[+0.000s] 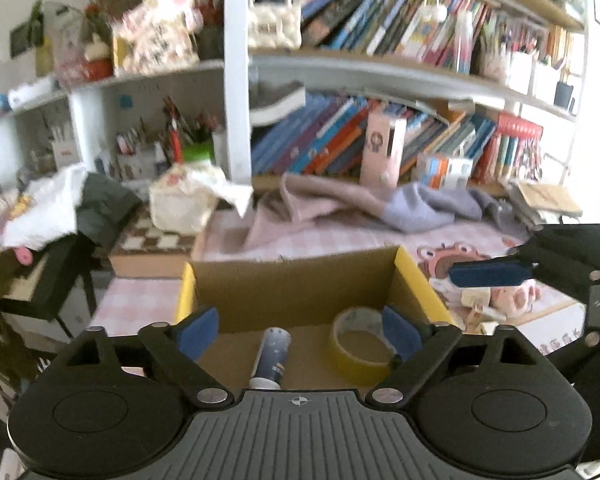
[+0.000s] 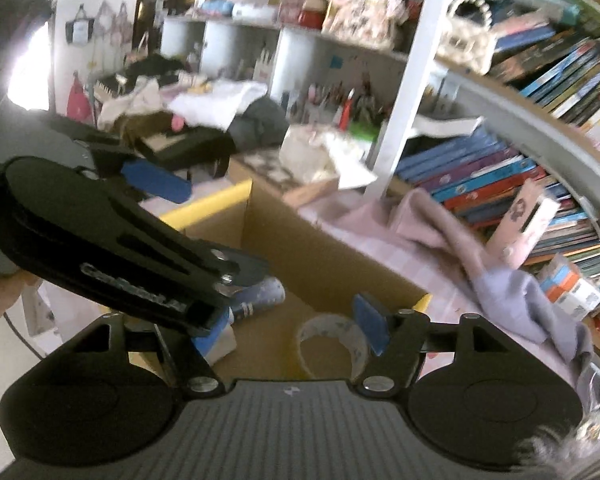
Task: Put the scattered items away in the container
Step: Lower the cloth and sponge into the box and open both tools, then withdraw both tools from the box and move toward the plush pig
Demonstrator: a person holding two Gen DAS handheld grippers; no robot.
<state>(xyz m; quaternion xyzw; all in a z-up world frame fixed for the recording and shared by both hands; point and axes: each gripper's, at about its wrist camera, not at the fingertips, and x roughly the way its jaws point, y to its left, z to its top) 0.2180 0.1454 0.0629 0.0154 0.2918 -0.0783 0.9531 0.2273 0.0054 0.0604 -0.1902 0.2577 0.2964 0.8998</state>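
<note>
Nearest, the left gripper [image 1: 298, 330] stands wide open with nothing held; between and just beyond its fingers a small bottle [image 1: 271, 358] lies on its side on the floor of the cardboard box [image 1: 296, 280]. A tape roll [image 1: 360, 346] rests by the right-hand finger, close enough that a stray sideways move could catch it and drag it up the wall. The right gripper [image 2: 290, 330] is also open and empty, with the tape roll [image 2: 334, 344] just ahead of its right-hand finger. The two tools crowd the same box opening (the left one crosses right over the right one's left-hand finger), so they could knock together and tip the box. Beyond the box, cloths [image 1: 364, 204] lie loose before the bookshelf [image 1: 380, 76], easy to snag.
</note>
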